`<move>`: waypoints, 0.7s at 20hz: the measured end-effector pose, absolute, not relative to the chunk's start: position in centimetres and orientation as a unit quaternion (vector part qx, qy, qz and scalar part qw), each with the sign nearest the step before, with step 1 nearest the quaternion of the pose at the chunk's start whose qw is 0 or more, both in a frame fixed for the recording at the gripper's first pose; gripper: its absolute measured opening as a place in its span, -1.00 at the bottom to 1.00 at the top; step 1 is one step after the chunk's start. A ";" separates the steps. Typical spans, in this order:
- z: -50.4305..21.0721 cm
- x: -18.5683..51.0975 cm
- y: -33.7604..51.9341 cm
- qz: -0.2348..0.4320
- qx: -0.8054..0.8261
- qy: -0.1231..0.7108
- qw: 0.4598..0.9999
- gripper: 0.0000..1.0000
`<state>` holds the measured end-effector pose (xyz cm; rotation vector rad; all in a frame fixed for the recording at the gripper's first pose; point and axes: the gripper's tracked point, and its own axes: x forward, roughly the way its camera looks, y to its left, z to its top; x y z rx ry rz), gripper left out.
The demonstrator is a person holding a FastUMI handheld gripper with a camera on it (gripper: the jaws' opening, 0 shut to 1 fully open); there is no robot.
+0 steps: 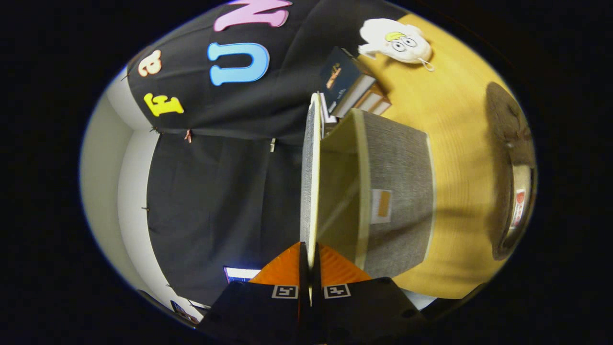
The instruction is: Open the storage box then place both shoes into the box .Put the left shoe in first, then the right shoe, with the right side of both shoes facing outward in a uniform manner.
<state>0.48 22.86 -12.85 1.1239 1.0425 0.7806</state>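
The view is rolled sideways, so the wooden table (455, 124) runs up the right. A grey fabric storage box (400, 191) stands on it, with a small label on its side. Its thin lid (309, 172) is lifted edge-on away from the box opening, whose cream rim (362, 182) shows. My gripper (310, 261) is shut on the lid's near edge, one finger on each face. No shoes are in sight.
Beyond the box lie a stack of books (349, 86) and a white plush toy (395, 40). A dark round mat (507, 120) and a metal bowl-like object (517, 206) sit on the table past the box's base.
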 end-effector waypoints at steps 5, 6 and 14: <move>-7.4 1.3 28.2 0.386 0.469 0.436 0.664 -0.91; -6.5 1.3 29.4 0.395 0.460 0.432 0.667 -0.91; -3.0 1.9 41.0 0.430 0.392 0.424 0.694 -0.90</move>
